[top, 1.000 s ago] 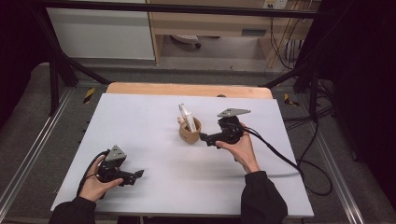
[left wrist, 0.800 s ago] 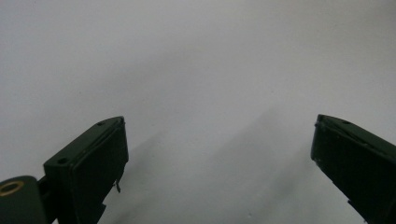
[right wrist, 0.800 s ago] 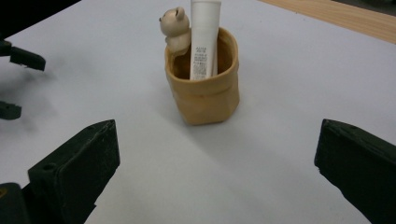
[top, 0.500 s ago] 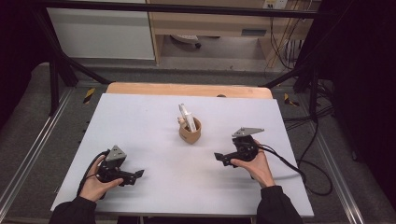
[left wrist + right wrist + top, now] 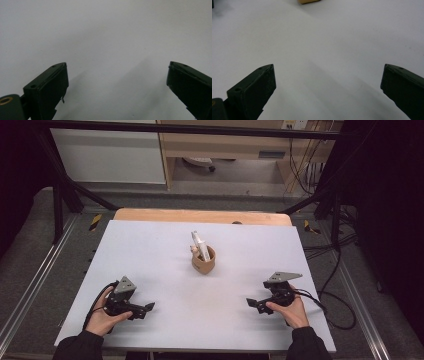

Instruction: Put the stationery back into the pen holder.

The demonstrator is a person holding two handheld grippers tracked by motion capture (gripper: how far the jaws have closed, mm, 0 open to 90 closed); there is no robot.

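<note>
Brown cup (image 5: 203, 262), with a white flat object (image 5: 199, 245) leaning upright inside it, is being seen near the middle of the white table (image 5: 150, 250), well apart from both grippers. Left gripper (image 5: 146, 308) is being held low at the near left and right gripper (image 5: 251, 302) at the near right, each with jaws spread wide over bare tabletop and nothing being gripped between them.

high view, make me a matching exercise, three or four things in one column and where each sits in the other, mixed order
Things:
1. cup
2. left gripper
3. right gripper
4. white object

Places:
A. near right part of the table, jaws open
B. standing in the cup
C. middle of the table
D. near left part of the table, jaws open

Pairs: 1-C, 2-D, 3-A, 4-B
</note>
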